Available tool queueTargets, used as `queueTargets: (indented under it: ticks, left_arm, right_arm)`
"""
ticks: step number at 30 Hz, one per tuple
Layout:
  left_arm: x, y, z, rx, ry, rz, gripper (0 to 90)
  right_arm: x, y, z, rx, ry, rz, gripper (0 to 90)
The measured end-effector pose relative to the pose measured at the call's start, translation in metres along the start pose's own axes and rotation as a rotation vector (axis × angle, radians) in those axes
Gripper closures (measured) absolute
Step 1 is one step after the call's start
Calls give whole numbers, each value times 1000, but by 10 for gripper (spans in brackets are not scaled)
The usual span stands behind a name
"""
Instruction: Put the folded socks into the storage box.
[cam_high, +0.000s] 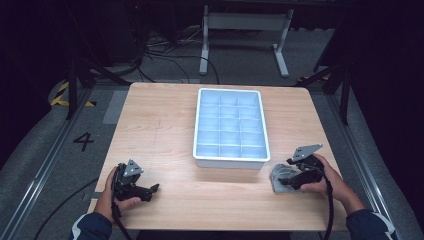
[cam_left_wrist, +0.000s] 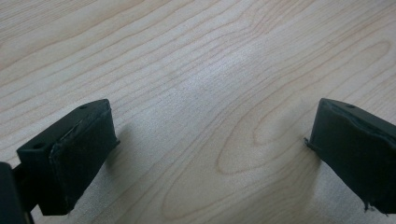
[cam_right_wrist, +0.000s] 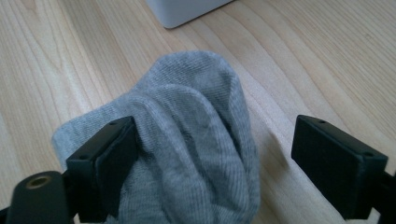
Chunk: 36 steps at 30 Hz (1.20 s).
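A: Where is the grey sock (cam_right_wrist: 187, 140)?

B: It lies bunched on the wooden table (cam_high: 165, 130), near the front right corner of the white divided tray (cam_high: 231, 125). The right gripper (cam_right_wrist: 215, 158) is over it with its jaws spread wide; one pad touches the cloth on one side, the other stands clear of it, so nothing is pinched.

A: And the left gripper (cam_left_wrist: 210, 149)?

B: Its jaws are spread too, over bare wood near the table's front left, with nothing between them.
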<state>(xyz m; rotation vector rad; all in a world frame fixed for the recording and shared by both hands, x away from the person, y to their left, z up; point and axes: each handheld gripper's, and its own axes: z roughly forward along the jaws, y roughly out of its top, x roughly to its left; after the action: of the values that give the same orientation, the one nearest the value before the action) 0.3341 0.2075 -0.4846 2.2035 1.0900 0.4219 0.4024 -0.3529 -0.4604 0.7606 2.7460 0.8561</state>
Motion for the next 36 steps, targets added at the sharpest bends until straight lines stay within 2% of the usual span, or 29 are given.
queueTargets:
  ticks: [2,7,11,14,17,23,27,36]
  left_arm:
    - [0,0,0,0,0,0,7]
    - [0,0,0,0,0,0,7]
    - [0,0,0,0,0,-1,7]
    - [0,0,0,0,0,-1,7]
    - [0,0,0,0,0,0,6]
    - [0,0,0,0,0,0,7]
    - [0,0,0,0,0,0,6]
    - [0,0,0,2,0,2,6]
  right_arm:
    - [-1,1,1,6,-3,3,121]
    - [-5,-3,5,-7,40,55,110]
    - [-4,-3,5,-7,40,50,118]
    - [0,-2,3,-9,70,31,236]
    - [4,-2,0,-24,111,8,408]
    - [7,-4,-2,-33,165,3,641]
    - [10,-4,-3,-30,171,-3,691]
    - [12,-8,-4,-69,156,-10,716]
